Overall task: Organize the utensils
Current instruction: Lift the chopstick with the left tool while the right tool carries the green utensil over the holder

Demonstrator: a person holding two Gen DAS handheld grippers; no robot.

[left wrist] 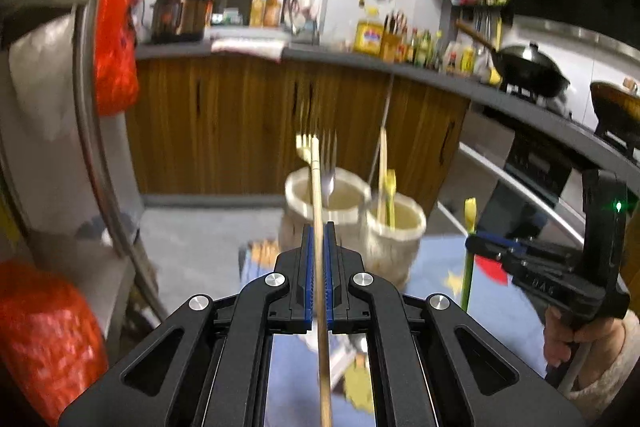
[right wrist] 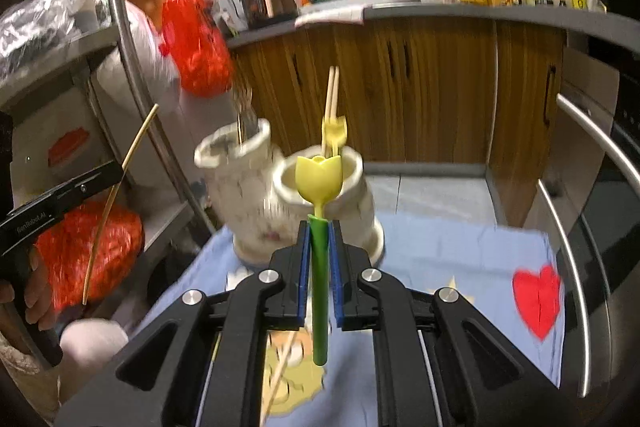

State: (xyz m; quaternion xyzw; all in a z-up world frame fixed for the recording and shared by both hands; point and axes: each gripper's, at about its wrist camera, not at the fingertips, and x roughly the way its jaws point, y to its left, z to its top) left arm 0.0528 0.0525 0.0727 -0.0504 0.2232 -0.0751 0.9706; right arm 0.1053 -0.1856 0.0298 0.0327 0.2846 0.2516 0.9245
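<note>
My left gripper (left wrist: 319,239) is shut on a thin wooden chopstick (left wrist: 316,183) that points up and ahead. In front stand two cream ceramic holders: the left holder (left wrist: 304,187) has forks in it, the right holder (left wrist: 404,227) has chopsticks and a yellow utensil. My right gripper (right wrist: 319,227) is shut on the green handle of a utensil with a yellow tulip-shaped head (right wrist: 319,179), held up before the right holder (right wrist: 356,167). The left gripper (right wrist: 114,171) and its chopstick (right wrist: 140,143) show at the left of the right wrist view. A loose chopstick (right wrist: 282,367) lies on the cloth.
The holders stand on a light blue cloth (right wrist: 460,259) with a red heart (right wrist: 536,299). A metal rack pole (right wrist: 132,59) and red mesh bags (right wrist: 196,43) are at the left. Wooden cabinets (left wrist: 224,123), a counter with bottles and a wok (left wrist: 532,67) lie behind.
</note>
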